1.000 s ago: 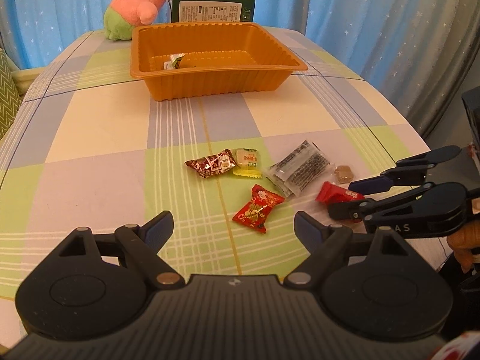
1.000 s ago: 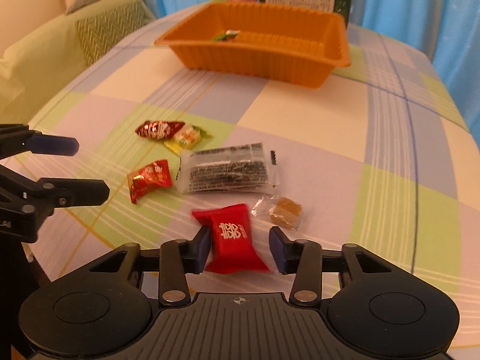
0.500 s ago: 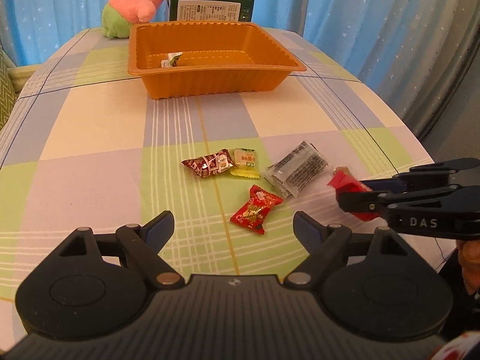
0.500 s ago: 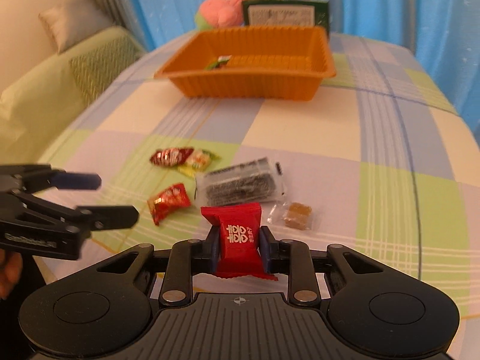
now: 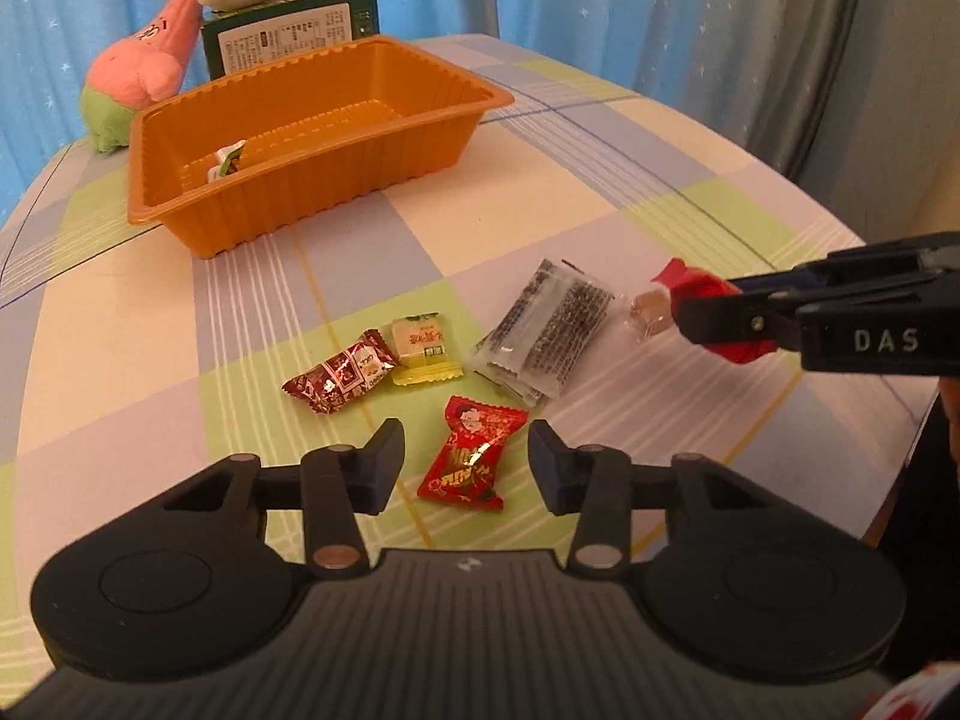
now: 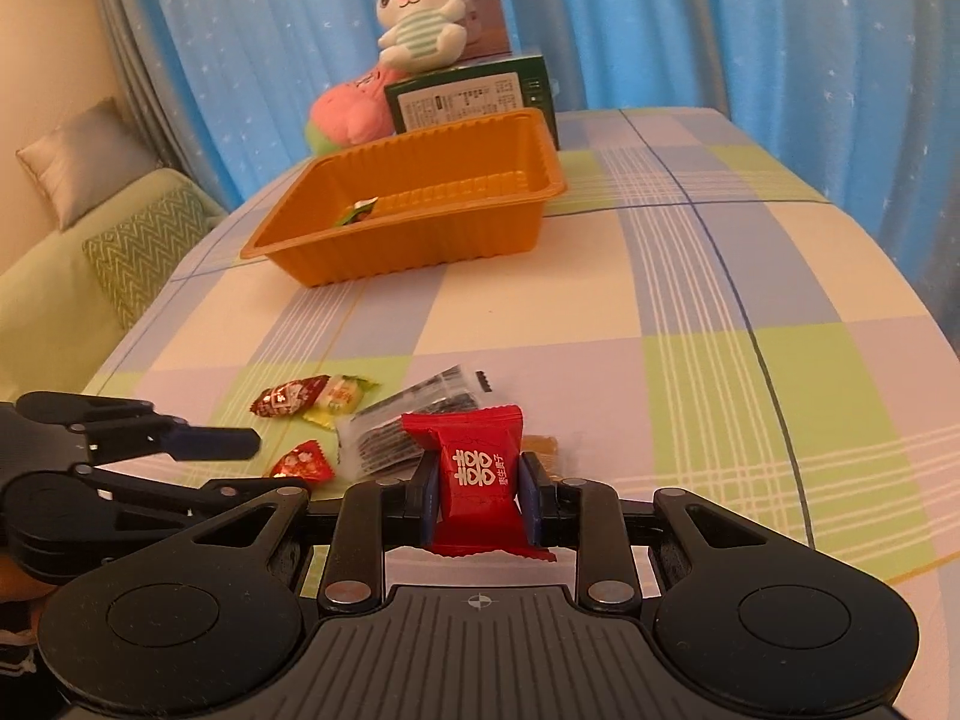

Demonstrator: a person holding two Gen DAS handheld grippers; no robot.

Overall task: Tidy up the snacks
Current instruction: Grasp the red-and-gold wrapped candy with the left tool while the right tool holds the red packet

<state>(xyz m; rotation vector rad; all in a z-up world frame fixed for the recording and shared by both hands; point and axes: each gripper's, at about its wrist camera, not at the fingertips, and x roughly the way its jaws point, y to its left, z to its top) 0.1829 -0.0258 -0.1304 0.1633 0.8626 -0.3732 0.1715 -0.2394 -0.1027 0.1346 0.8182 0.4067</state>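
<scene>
My left gripper (image 5: 465, 459) is low over the table, its jaws closing around a red-and-yellow candy (image 5: 471, 456) that lies between the pads with a gap on each side. My right gripper (image 6: 477, 492) is shut on a red candy (image 6: 477, 474) and holds it above the table; in the left wrist view it comes in from the right. The orange tray (image 5: 300, 198) stands further back with one small green-and-white snack (image 5: 228, 162) inside. A dark red candy (image 5: 339, 372), a yellow candy (image 5: 420, 348), a clear dark packet (image 5: 549, 324) and a small brown candy (image 5: 651, 309) lie on the checked cloth.
Behind the tray stand a green box (image 5: 288, 39), a pink plush (image 5: 141, 66) and a white rabbit plush (image 6: 420, 18). Blue curtains hang behind the table. The table's edge (image 5: 900, 438) runs close on the right. A green sofa (image 6: 90, 252) is beside the table.
My right gripper shut on the red candy and lifted it off the table. My left gripper moved in over the red-and-yellow candy, rolled, and its jaws narrowed around it.
</scene>
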